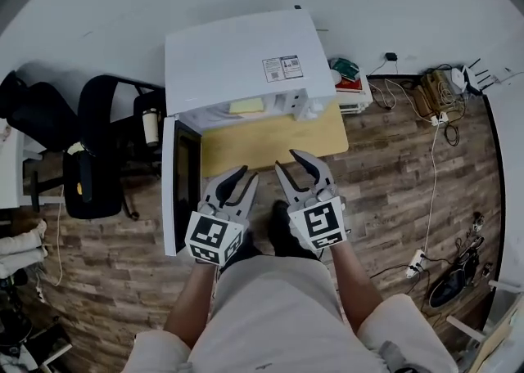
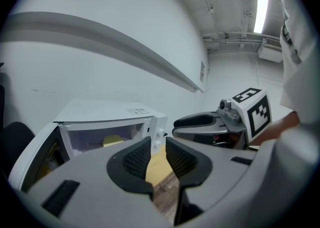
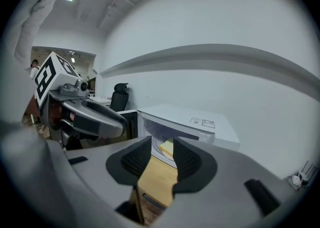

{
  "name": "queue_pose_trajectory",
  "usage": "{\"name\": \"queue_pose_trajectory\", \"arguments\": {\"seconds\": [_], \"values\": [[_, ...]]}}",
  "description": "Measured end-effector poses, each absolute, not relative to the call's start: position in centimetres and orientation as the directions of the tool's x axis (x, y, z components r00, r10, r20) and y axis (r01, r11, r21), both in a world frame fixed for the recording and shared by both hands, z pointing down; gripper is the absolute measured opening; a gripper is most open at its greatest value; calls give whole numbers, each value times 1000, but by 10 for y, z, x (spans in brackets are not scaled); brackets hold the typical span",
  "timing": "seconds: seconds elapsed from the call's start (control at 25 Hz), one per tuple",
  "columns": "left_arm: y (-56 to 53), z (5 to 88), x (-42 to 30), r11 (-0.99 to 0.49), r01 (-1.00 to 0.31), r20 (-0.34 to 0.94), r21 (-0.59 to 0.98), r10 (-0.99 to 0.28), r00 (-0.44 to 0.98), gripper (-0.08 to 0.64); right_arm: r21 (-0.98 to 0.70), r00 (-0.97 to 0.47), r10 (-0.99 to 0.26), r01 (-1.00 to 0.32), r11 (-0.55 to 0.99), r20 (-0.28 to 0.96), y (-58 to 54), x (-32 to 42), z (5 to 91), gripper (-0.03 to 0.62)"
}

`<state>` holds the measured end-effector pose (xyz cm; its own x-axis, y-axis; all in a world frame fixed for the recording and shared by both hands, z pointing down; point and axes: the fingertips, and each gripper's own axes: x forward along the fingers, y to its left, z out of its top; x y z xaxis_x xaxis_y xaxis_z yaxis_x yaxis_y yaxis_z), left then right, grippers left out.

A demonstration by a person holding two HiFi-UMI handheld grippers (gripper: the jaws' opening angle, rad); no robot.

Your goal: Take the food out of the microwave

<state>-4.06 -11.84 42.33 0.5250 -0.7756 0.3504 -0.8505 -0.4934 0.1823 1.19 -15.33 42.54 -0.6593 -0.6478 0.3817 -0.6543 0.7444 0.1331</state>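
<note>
Microwave point(image 1: 237, 56): set on a wooden table top point(image 1: 278, 141) against the wall, with its opening turned toward the person.
Microwave door point(image 1: 175, 187): swung fully open to the left, so the cavity is exposed for a straight reach.
Food point(image 1: 246, 105): a flat yellow item lying inside the cavity, untouched (its kind cannot be made out).
Left gripper point(image 2: 158, 146): held short of the table edge and aimed at the cavity. The jaws are parted a little and nothing is held.
Right gripper point(image 3: 161, 144): carried just beside the left one, with its jaws spread and empty.
Probable reason: both are held open and side by side, judged as preparation for a reach inside.
Food relative to fingers point(image 3: 135, 159): well ahead of both pairs. It is framed in the right gap and lies left of the left gap.
</note>
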Motion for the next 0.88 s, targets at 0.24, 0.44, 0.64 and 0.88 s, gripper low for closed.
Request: {"name": "queue_pose_trajectory", "arguments": {"seconds": [0.24,0.44,0.64,0.88], "values": [[-137,433,-41,-419,-890,362,182,-813,457,72,107,-681,-615,-631,768,399,-184,12,451,120],[-142,443,-38,-372,-910,371,186,-831,415,72,62,-667,-625,-662,747,405,-203,17,474,120],[-142,451,-37,-339,-920,377,195,-840,390,72,-2,-629,-661,-725,689,409,-220,21,492,120],[-147,463,-39,-319,-925,381,209,-844,377,72,-81,-627,-659,-747,660,417,-233,17,514,120]]}}
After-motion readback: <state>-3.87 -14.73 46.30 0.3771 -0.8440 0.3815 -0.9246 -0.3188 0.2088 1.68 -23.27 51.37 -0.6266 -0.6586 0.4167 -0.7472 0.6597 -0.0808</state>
